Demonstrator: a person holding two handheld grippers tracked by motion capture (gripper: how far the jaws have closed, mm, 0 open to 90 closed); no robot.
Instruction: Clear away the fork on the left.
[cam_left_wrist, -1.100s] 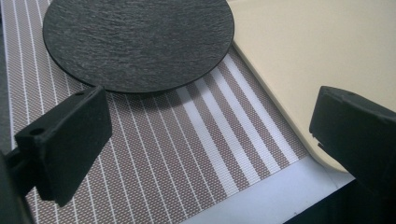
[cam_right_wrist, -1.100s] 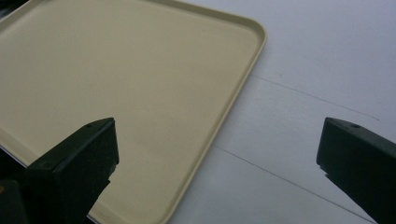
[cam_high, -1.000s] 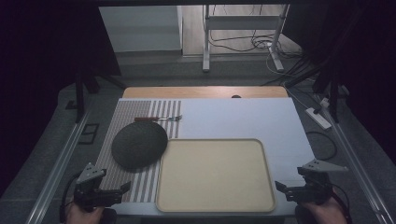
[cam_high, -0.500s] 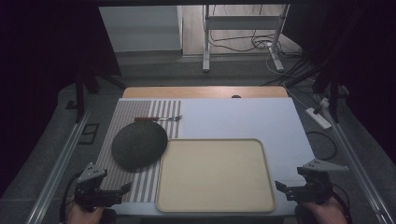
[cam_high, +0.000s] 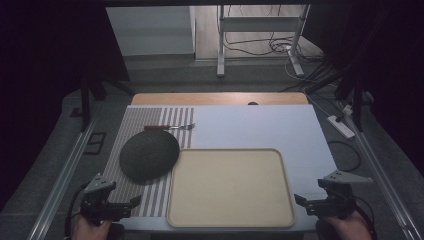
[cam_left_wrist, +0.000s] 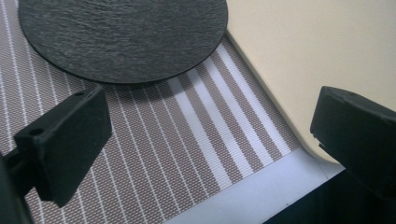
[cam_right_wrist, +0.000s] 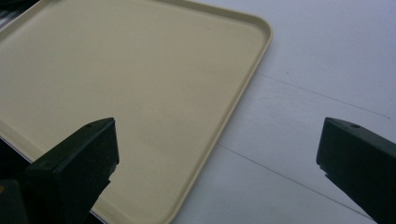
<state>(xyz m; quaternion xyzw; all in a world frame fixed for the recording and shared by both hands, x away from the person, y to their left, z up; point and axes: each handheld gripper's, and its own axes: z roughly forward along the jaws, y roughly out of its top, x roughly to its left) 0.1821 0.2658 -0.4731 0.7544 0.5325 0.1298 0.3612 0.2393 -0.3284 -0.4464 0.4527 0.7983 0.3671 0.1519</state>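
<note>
Evidently both grippers, left (cam_high: 134, 202) and right (cam_high: 299, 200), wait unclenched (2 empty tools) at the bench's near corners, flanking the tray (cam_high: 230, 220), ready to reach.

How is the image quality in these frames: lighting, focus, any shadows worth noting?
High view: dim, with dark surroundings; the tray and fork stay legible. Left gripper view: brighter, placemat stripes sharp, the dark plate casts a soft shadow toward the camera. Right gripper view: evenly lit, no glare, near jaws slightly soft.

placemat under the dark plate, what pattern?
The placemat is woven brown-grey with white stripes, thin ones plus a band of wide ones beside the tray. Left gripper view shows it best.
</note>
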